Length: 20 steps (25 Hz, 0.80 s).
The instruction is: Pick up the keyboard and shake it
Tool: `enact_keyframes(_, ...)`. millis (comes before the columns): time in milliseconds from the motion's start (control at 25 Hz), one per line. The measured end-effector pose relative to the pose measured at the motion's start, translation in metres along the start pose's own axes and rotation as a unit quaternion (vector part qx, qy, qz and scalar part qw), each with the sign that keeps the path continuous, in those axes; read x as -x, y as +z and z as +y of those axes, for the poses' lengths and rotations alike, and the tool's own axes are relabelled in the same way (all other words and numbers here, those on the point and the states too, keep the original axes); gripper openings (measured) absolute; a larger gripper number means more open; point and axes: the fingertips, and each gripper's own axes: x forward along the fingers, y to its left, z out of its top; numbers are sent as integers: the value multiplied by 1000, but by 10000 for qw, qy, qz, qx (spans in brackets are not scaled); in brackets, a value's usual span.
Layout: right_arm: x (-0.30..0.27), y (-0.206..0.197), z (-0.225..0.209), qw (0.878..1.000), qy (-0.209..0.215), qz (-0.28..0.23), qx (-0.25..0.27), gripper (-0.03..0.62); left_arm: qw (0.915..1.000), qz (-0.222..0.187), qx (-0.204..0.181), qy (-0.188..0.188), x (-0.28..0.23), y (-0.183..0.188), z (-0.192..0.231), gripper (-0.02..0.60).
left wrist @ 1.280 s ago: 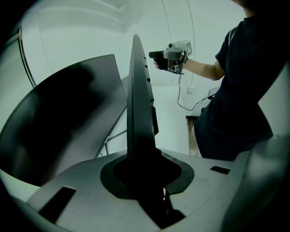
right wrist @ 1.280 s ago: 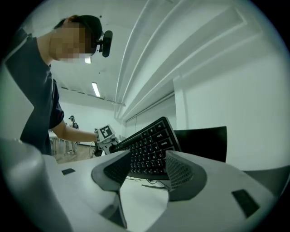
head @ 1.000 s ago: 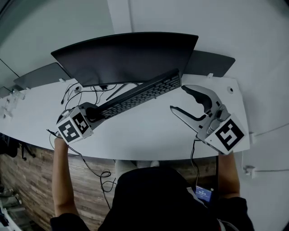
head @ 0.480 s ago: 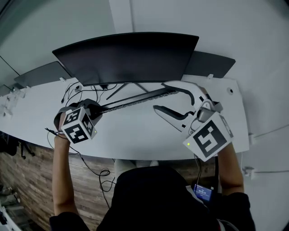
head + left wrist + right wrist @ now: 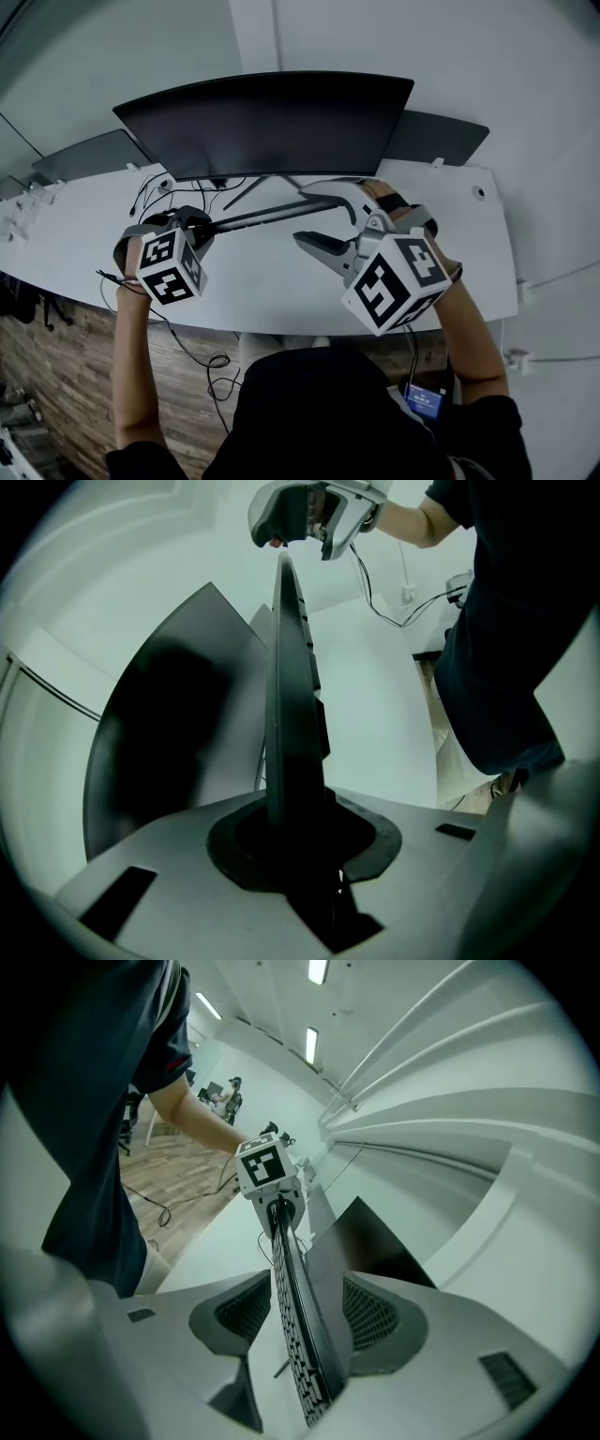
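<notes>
**Keyboard up on edge in front of the monitor, 1 end clamped**

So here's where I'm at. The keyboard (image 5: 267, 214) is just in front of the monitor (image 5: 267, 122), running along below its bottom edge. It's turned so far over that from my head it's only a thin dark strip. It looks clear of the counter (image 5: 272, 281), though I can't swear to the gap.

My left gripper (image 5: 202, 225) is at the end of the keyboard below the monitor's left corner. Its fingers (image 5: 370, 841) are squeezed right down on the board's edge, dark pads tight on both sides, so that end is properly held.

My right gripper (image 5: 298, 216) is at the other end, in front of the right half of the monitor. Its 2 fingers (image 5: 248, 1312) are spread wide, 1 on each side of the keyboard. The keys face the 1 on the left of that gripper's view and the plain back faces the other. I can see space between each ribbed pad and the board, so nothing's gripped on that side.

A few cables (image 5: 150, 192) lie on the counter under the monitor's left corner, and 2 dark flat panels (image 5: 436, 136) sit behind the monitor, 1 off each end.
</notes>
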Motion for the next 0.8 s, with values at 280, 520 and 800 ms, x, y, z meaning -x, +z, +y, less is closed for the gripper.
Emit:
enact_keyframes(280,-28,-8,16,9959,314,667,524,229,9997,107,-212,38,2,2,-5,97)
enact_keyframes(520,-47,-14,34,9897,641,1002,791,229,9994,140,-314,77,3,6,-8,97)
enact_keyframes(800,-59,-27,39,9844,754,1346,852,229,9988,196,-436,116,4,10,-10,97)
